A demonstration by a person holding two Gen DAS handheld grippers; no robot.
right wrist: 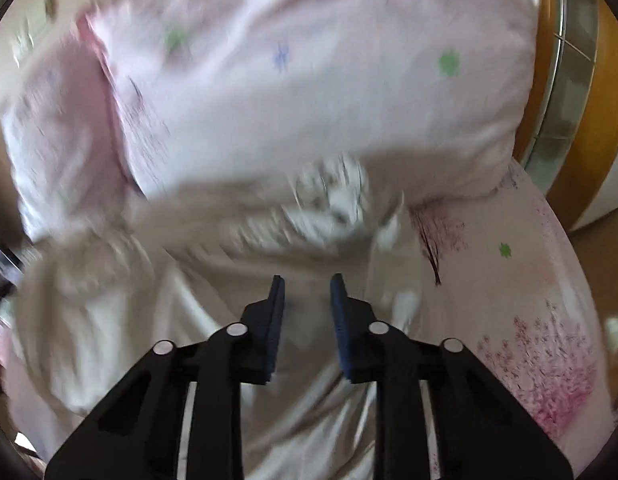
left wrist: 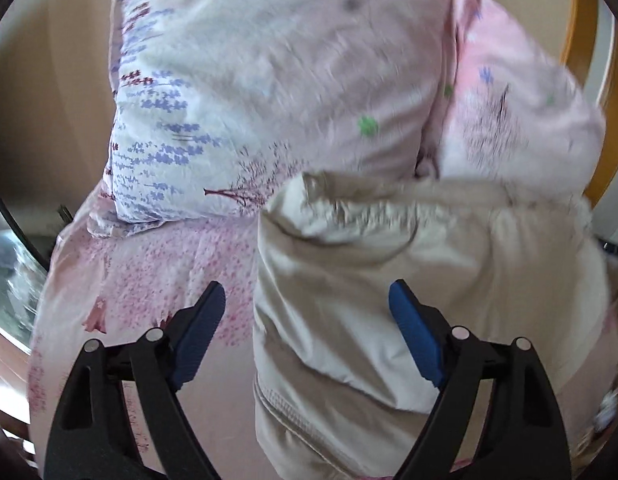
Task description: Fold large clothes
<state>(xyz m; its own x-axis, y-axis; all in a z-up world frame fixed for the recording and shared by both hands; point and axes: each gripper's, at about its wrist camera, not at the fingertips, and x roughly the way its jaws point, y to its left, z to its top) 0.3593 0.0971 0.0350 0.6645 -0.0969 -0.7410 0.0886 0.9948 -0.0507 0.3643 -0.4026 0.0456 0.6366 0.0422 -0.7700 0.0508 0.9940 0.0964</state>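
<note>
A: Where does the garment lie?

B: The beige garment (left wrist: 389, 280) rests on the bed (left wrist: 157, 264), spread over its pink floral sheet, with its gathered upper edge touching the foot of the floral pillow (left wrist: 269, 80). A second, paler pillow (right wrist: 309, 80) sits beside the first, also just above the garment.

A: State of each tool?

B: The left hand-held gripper (left wrist: 307, 336) hovers over the garment's left edge, jaws wide apart, nothing between the blue pads (left wrist: 417, 336). The right hand-held gripper (right wrist: 307, 328) hangs over the garment's middle, jaws narrow but parted; a gap shows between the pads and no cloth is pinched. Neither tool holds anything.

A: How will the cloth handle?

B: Judged from its soft creases and slight sheen, it is light, limp and probably slippery; it will sag and slide, not hold a shape. The puckered band near the pillow, likely elastic, is thicker and gives a surer pinch.

A: Where to take hold?

B: At a seam or hem, one tool toward each side of the gathered edge, gripping a doubled layer so the fabric cannot slip free.
</note>
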